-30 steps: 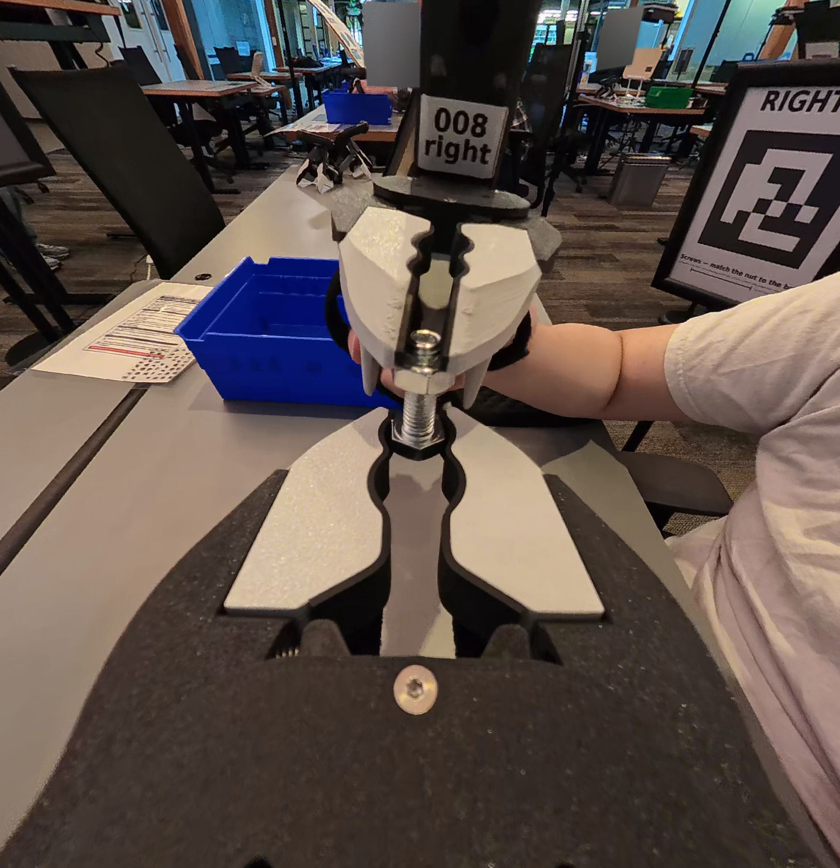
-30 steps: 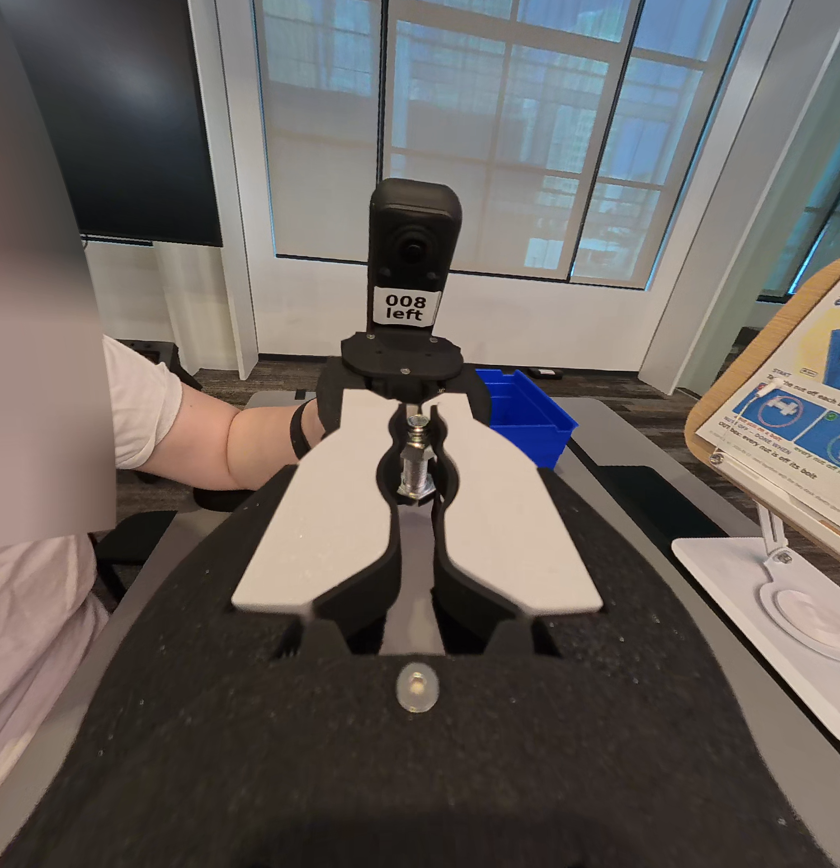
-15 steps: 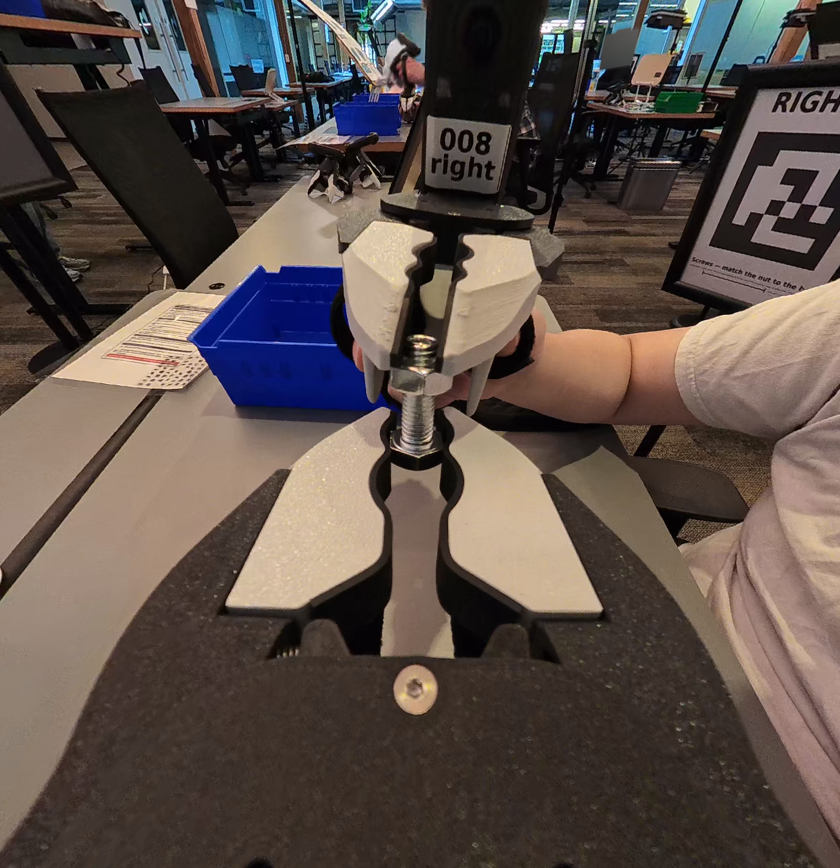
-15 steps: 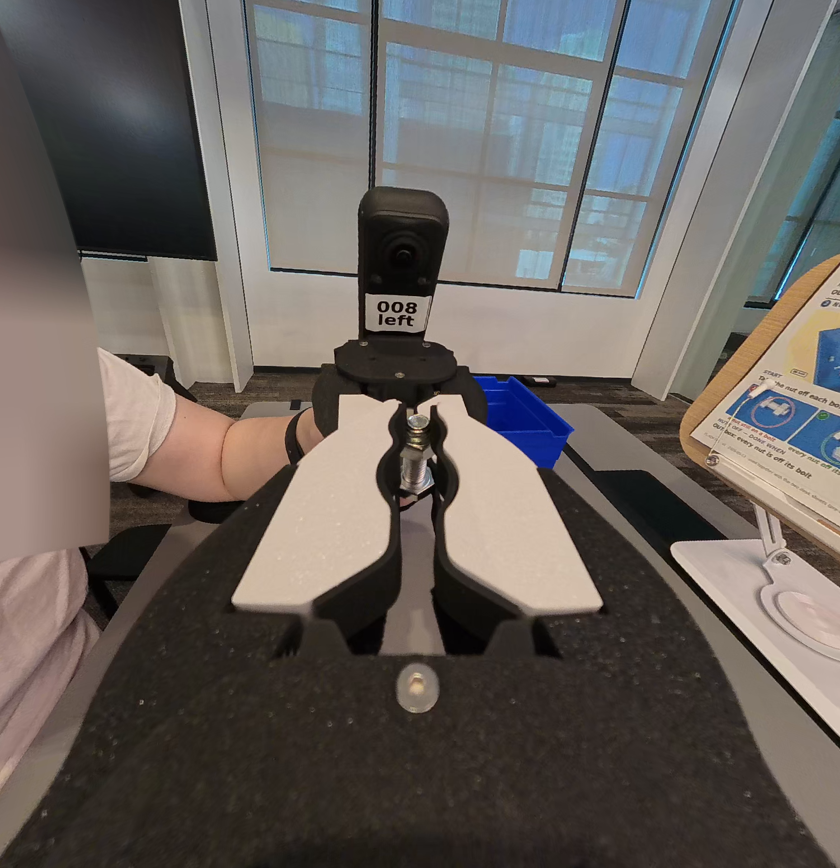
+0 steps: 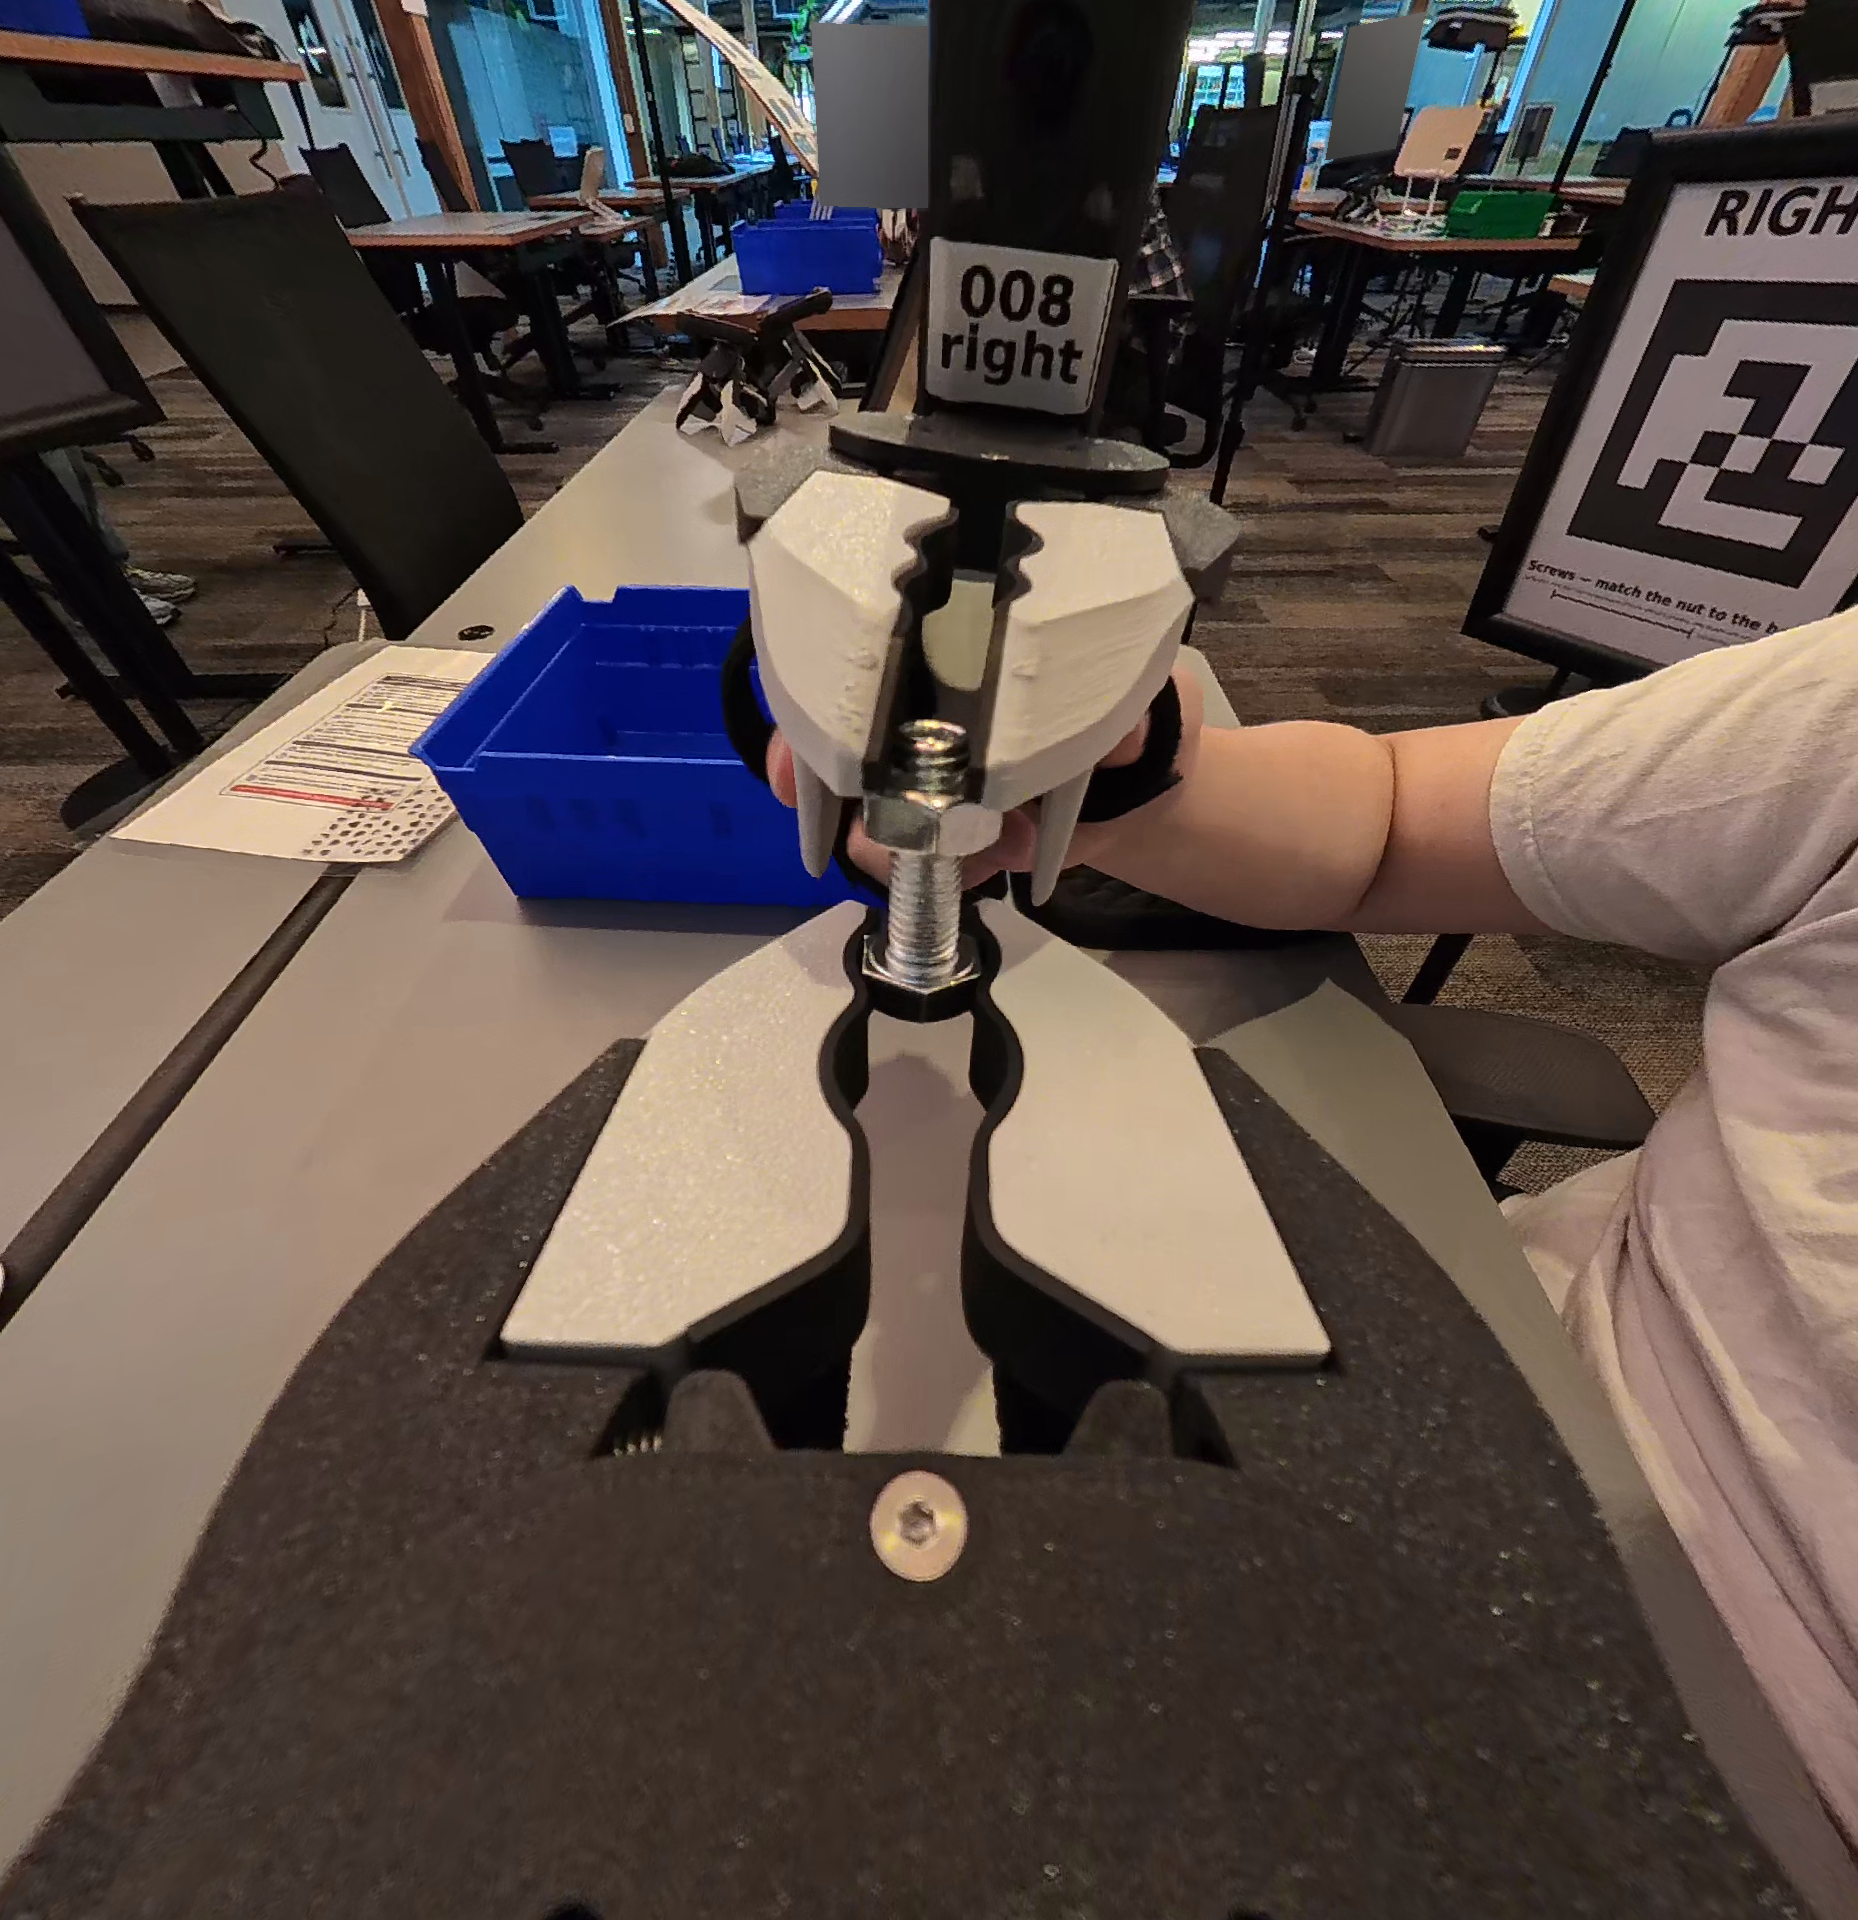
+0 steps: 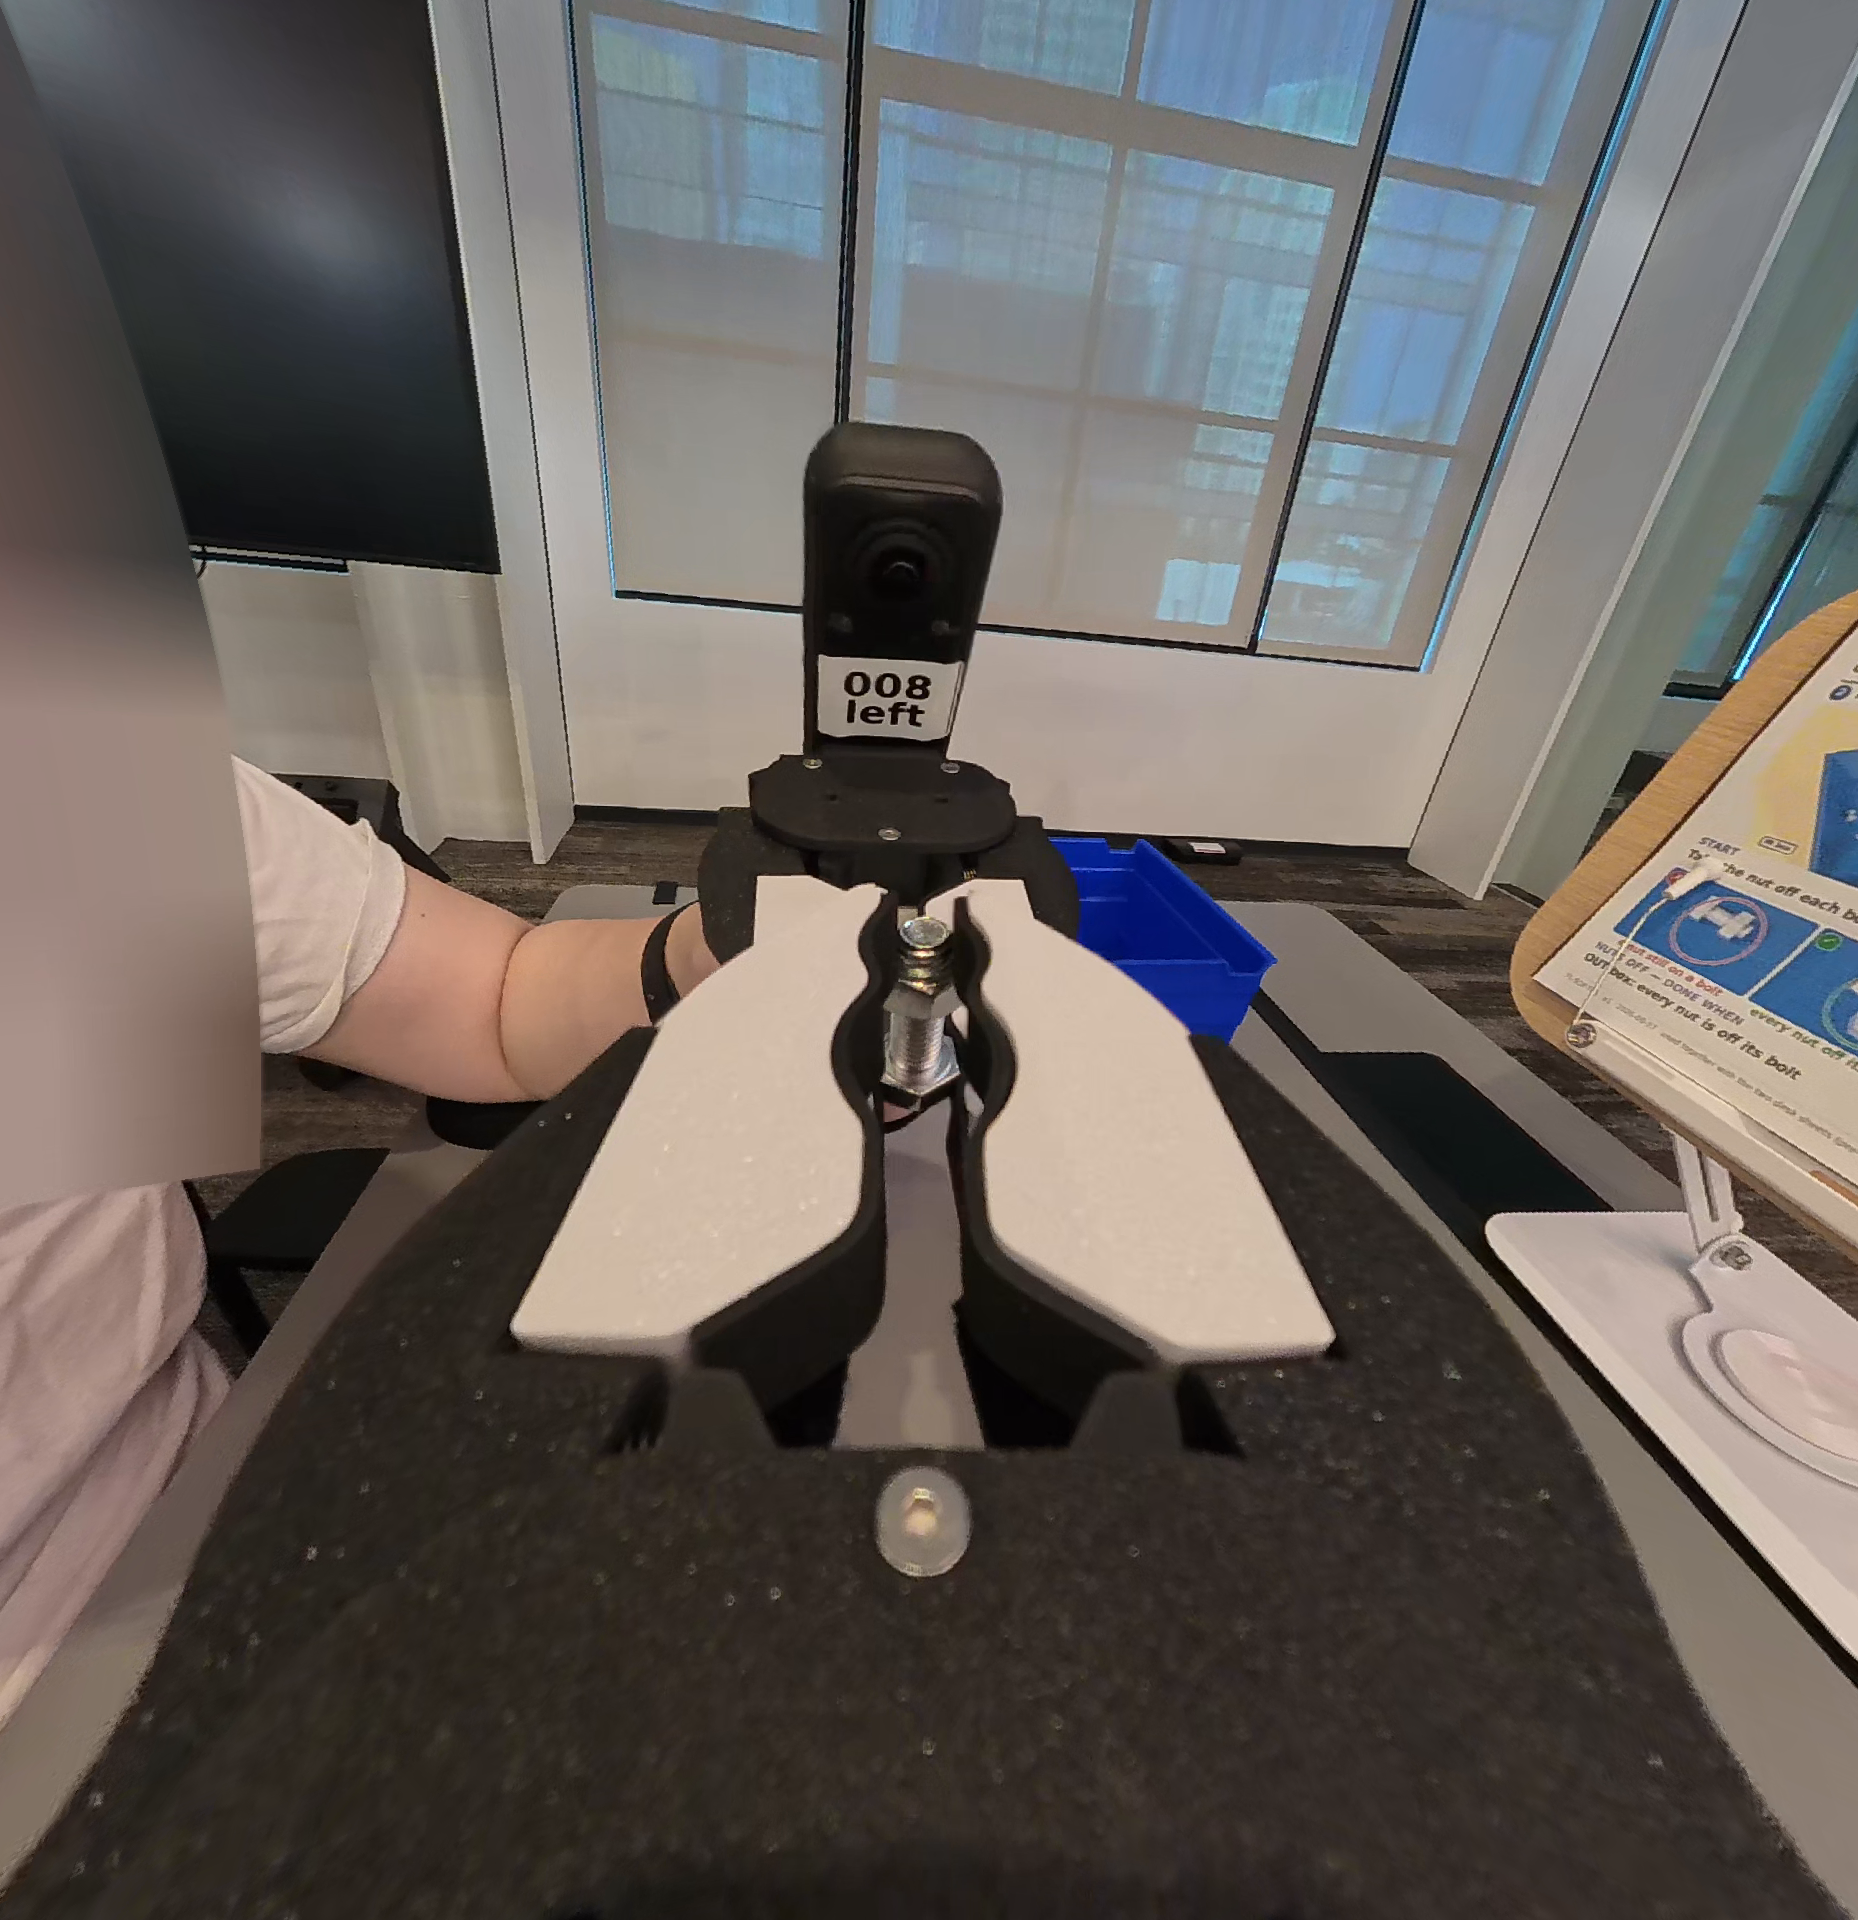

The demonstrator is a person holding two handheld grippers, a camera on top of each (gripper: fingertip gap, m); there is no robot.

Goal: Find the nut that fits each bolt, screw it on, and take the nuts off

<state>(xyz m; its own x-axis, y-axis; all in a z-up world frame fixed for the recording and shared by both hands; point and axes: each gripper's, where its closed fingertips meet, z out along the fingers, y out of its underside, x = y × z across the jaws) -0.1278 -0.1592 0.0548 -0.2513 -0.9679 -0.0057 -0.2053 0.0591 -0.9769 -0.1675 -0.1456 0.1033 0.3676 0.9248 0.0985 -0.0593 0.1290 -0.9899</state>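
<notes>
A silver bolt (image 5: 923, 906) is held level between my two grippers above the grey table (image 5: 281, 1039). My left gripper (image 5: 920, 968) is shut on the bolt's hex head. My right gripper (image 5: 930, 823) faces it and is shut on a hex nut (image 5: 930, 826) that is threaded on the bolt. The bolt's threaded end pokes in between the right fingers. In the right wrist view the right gripper (image 6: 920, 1003) grips the nut (image 6: 920, 1003). The left gripper (image 6: 923, 927) holds the bolt's head beyond it.
A blue bin (image 5: 634, 748) stands on the table behind the grippers and also shows in the right wrist view (image 6: 1164, 935). A printed sheet (image 5: 322, 758) lies to its left. A framed sign (image 5: 1714, 416) and an instruction board on a white stand (image 6: 1735, 987) flank the table. The person's arm (image 5: 1320, 831) reaches in.
Both grippers have drifted slightly and kept their holds. The bolt and nut stay clamped between them, with perhaps a little more thread showing between nut and head.
</notes>
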